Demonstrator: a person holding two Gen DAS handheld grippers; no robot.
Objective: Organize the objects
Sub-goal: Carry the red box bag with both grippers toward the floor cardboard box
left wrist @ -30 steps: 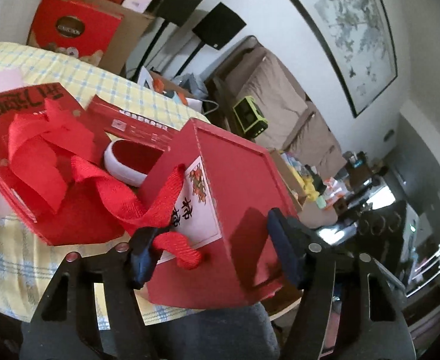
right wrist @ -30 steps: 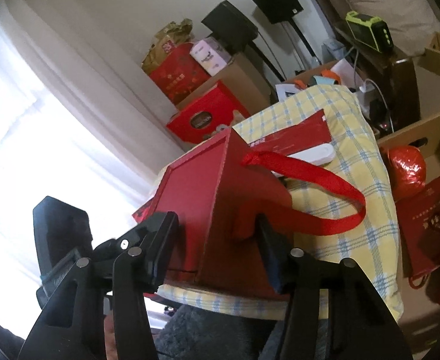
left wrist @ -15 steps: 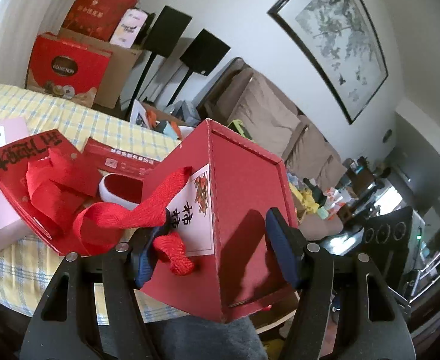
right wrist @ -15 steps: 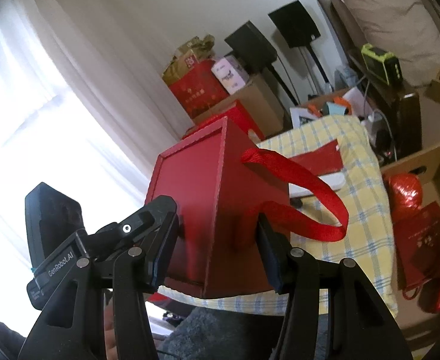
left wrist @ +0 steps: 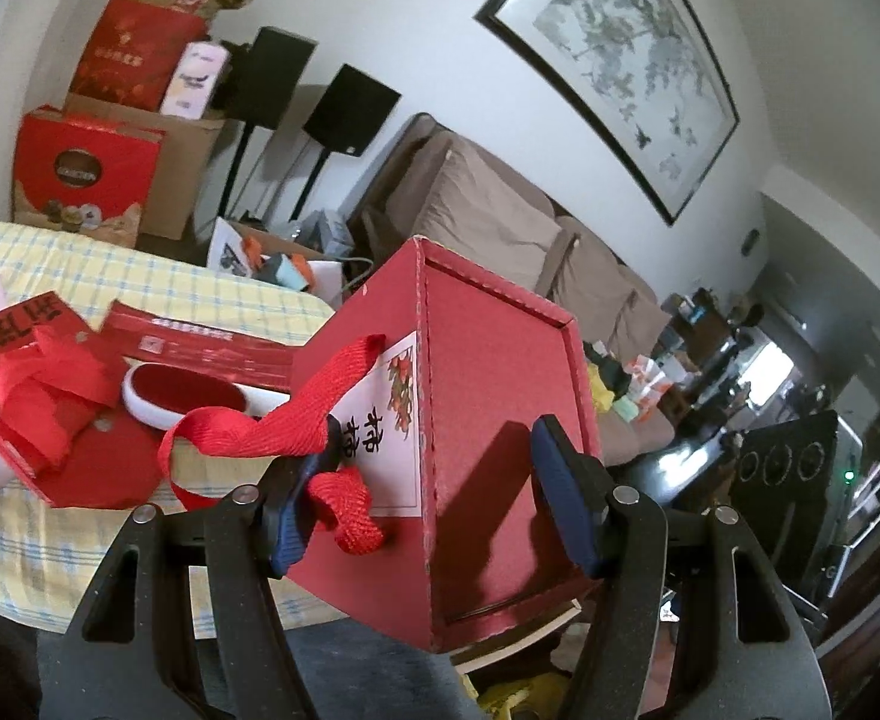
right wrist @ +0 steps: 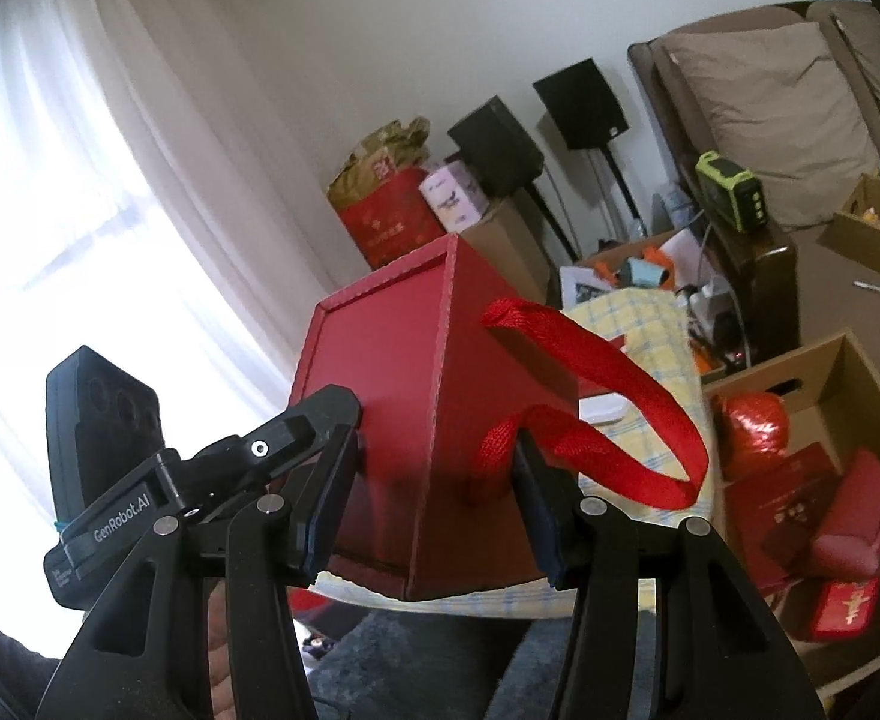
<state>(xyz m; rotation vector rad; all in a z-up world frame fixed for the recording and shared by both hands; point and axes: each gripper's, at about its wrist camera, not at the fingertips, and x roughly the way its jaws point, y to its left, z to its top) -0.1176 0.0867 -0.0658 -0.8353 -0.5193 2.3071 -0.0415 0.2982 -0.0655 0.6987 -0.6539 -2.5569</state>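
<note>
Sofa [left wrist: 487,222] w/ tan cushions runs along the far wall, under a framed ink painting [left wrist: 619,60]. Counter [left wrist: 140,276], under a yellow checked cloth, sits below and behind what I'm holding.

Red gift box [left wrist: 487,438] is up in the air, off the counter, tilted w/ one corner edge facing each camera. It's caught between both my grippers. Left gripper [left wrist: 434,504]: jaws about half open, pads pressed on two sides of the box; the near pad also pins the box's red ribbon handle [left wrist: 272,432] against the white label w/ black characters. Right gripper [right wrist: 434,504]: also about half open, clamped on the box from the opposite side, one pad on the plain red face, other pad at the base of the second ribbon loop [right wrist: 613,408], which hangs free to the right.

On the counter to the left in the left view: flat red bag [left wrist: 50,396] w/ crumpled ribbon, a long red packet [left wrist: 200,342], and a white oval dish [left wrist: 188,390] w/ red inside, lying btwn them.

Right view: open cardboard box [right wrist: 823,414] on the floor holds red items. Two black speakers [right wrist: 535,120] on stands by the wall. Part of my hand [right wrist: 230,648] shows at the bottom left.
</note>
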